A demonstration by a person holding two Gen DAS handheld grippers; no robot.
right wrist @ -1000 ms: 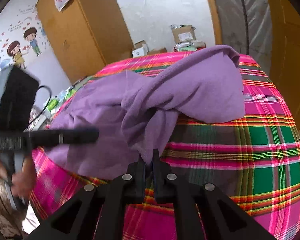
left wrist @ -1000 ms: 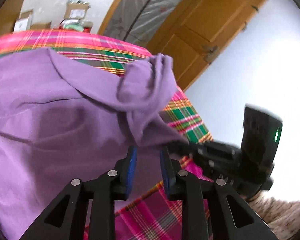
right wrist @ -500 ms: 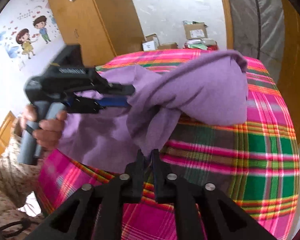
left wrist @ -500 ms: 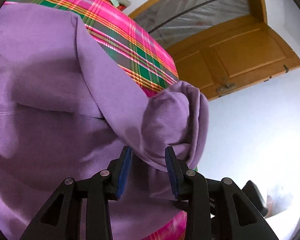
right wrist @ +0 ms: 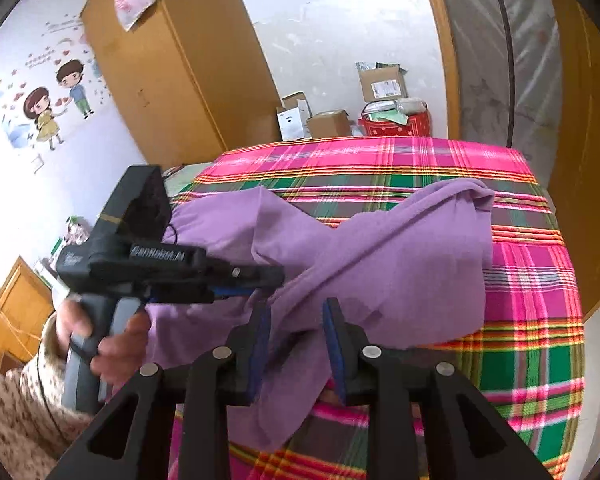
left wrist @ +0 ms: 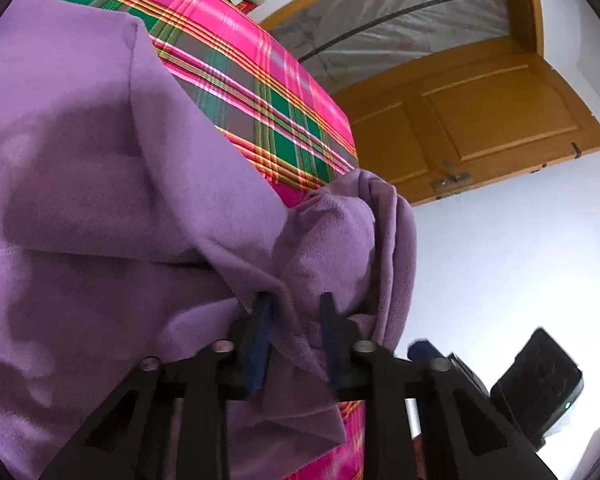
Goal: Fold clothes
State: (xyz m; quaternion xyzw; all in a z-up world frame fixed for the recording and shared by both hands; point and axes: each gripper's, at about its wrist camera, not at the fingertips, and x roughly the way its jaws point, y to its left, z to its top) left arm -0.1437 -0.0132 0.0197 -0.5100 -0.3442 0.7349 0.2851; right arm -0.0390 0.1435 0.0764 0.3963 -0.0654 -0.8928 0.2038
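A purple fleece garment (left wrist: 100, 200) lies crumpled on the pink and green plaid bed cover (left wrist: 260, 92). My left gripper (left wrist: 295, 316) is closing on a bunched fold near the bed's edge, and the cloth fills the gap between its blue pads. In the right wrist view the left gripper (right wrist: 272, 278) reaches in from the left, its tips buried in the garment (right wrist: 400, 264). My right gripper (right wrist: 296, 320) is opening. A hanging strip of the garment sits loosely between its parted pads, above the bed cover (right wrist: 532, 360).
A person's hand (right wrist: 112, 344) in a patterned sleeve holds the left gripper's handle. Behind the bed stand cardboard boxes (right wrist: 382, 84), a red box (right wrist: 396, 124) and a wooden wardrobe (right wrist: 172, 80). A plastic-wrapped mattress (right wrist: 500, 60) and a wooden door (left wrist: 480, 120) are on the right.
The left gripper rolled, moved onto the bunched fold and narrowed its jaws around it. The right gripper, shut on the cloth before, has spread its jaws and risen a little.
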